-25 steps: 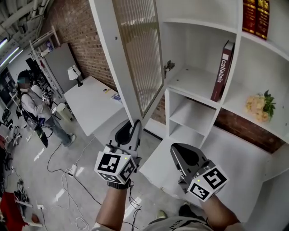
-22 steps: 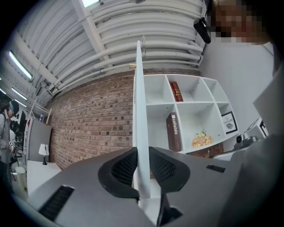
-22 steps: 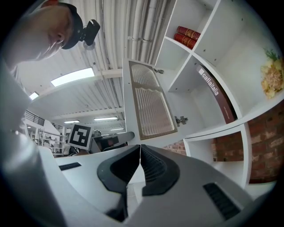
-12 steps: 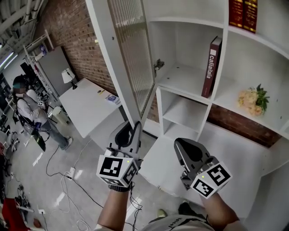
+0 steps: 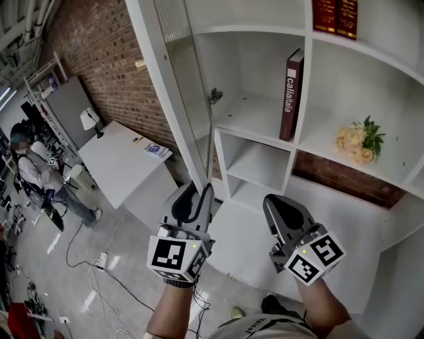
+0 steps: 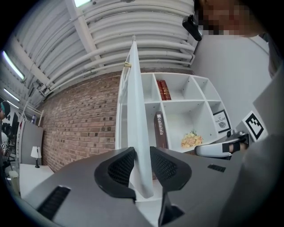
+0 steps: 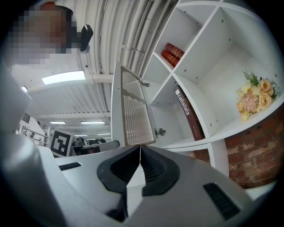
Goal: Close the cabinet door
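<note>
At left of cabinet (image 5: 255, 122), door (image 5: 173, 93): white frame with ribbed glass, stands open, swung out from the shelves toward the person; its free lower corner reaches down to the left gripper.
Door fittings: a small gold knob (image 5: 140, 64) on the outer face; a metal hinge (image 5: 213, 96) inside the compartment behind the door.
Left gripper (image 5: 199, 191): jaws partly open and they have just been opening; the door's edge stands between the pads, very close to both, and they do not look pressed on it.
Right gripper (image 5: 278, 202): just right of the left one, in front of the low shelf; jaws closed with the tips together, nothing between them, touching nothing.
Writing: a dark red book (image 5: 289, 96) stands upright against a divider, spine reads "callailaila"; a framed print (image 6: 220, 120) in a right compartment reads "NATURE".
Other shelf things: two red books (image 5: 334, 14) in the top compartment, gold print too small to read; pale flowers (image 5: 354, 140) right of the divider.
Around: brick wall (image 5: 106, 59) behind the door; white table (image 5: 122, 165) with a small lamp (image 5: 89, 120); a person (image 5: 33, 172) stands far left on the floor.
</note>
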`<state>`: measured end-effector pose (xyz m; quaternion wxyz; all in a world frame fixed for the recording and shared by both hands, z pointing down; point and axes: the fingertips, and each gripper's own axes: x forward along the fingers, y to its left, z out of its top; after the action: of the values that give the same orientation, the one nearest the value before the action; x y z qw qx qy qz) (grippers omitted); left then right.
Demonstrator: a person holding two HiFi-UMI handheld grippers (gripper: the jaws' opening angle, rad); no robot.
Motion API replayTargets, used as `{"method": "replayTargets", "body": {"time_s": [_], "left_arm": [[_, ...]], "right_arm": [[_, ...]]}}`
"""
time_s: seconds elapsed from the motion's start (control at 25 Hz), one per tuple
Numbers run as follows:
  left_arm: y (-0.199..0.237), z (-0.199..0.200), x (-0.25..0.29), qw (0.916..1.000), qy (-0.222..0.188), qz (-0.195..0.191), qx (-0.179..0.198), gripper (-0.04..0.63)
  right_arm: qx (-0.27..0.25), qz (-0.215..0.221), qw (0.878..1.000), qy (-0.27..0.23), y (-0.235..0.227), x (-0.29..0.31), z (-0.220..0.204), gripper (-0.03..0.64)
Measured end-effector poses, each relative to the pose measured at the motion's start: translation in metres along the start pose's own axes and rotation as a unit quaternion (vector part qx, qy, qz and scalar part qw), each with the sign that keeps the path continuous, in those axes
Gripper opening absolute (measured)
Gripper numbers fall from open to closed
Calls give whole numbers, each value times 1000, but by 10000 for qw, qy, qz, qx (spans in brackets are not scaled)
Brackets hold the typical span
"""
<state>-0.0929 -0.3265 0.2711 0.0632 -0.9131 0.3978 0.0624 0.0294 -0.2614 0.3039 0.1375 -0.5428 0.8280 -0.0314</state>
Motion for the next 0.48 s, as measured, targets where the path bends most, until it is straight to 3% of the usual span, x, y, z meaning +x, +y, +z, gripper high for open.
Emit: {"method": "replayTargets", "body": {"time_s": [0.48], "left_arm": [[-52, 1, 30, 9991, -71, -411, 57, 144]], "right_arm": [[-38, -223, 9996, -154, -33, -20, 19, 18]]}}
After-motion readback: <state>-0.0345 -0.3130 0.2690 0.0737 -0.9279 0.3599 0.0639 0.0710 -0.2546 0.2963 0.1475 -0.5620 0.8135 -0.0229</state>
